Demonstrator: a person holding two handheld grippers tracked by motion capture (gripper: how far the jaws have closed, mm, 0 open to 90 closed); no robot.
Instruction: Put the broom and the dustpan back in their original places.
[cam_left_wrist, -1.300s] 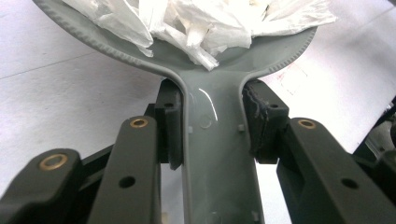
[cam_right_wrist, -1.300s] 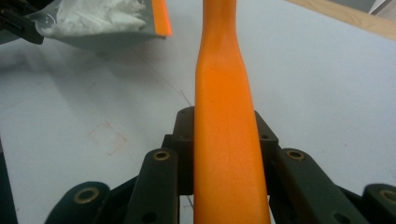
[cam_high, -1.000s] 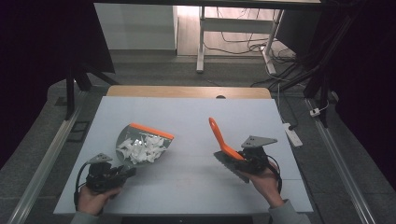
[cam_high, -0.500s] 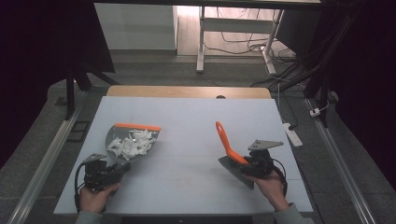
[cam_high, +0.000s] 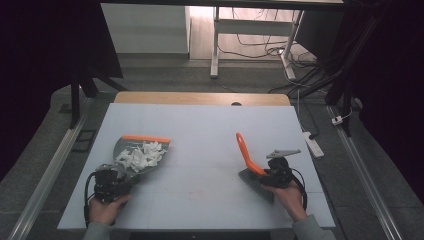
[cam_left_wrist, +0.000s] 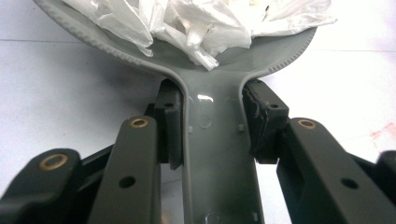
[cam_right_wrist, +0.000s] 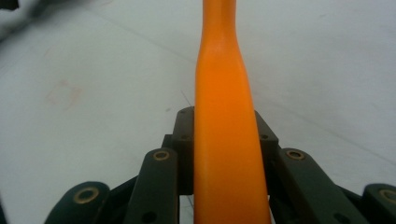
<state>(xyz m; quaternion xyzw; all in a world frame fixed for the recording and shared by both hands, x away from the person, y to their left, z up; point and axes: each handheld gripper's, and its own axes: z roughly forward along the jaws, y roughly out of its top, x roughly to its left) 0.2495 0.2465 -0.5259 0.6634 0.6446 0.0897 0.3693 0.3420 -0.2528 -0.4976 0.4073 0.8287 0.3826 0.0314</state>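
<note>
A grey dustpan (cam_high: 131, 146) with an orange front lip lies on the white table (cam_high: 210, 130) at the left, heaped with crumpled white paper (cam_high: 140, 156). My left gripper (cam_high: 112, 181) is shut on its handle. In the left gripper view the pads clamp both sides of the grey dustpan handle (cam_left_wrist: 217, 154), with the paper (cam_left_wrist: 201, 23) just beyond. At the right, my right gripper (cam_high: 272, 172) is shut on a brush; its orange handle (cam_high: 245, 150) slants up to the left and its grey head (cam_high: 256, 182) rests near the table. In the right gripper view the orange handle (cam_right_wrist: 226, 116) runs between the jaws.
A white power strip (cam_high: 314, 144) lies on the floor right of the table. A metal rail (cam_high: 45, 180) runs along the left side. The table's wooden far edge (cam_high: 200, 97) faces a desk frame (cam_high: 216, 45) and cables behind.
The dustpan has swung left and settled flatter, its orange lip now at the far side. The right hand has carried the brush down and to the right.
</note>
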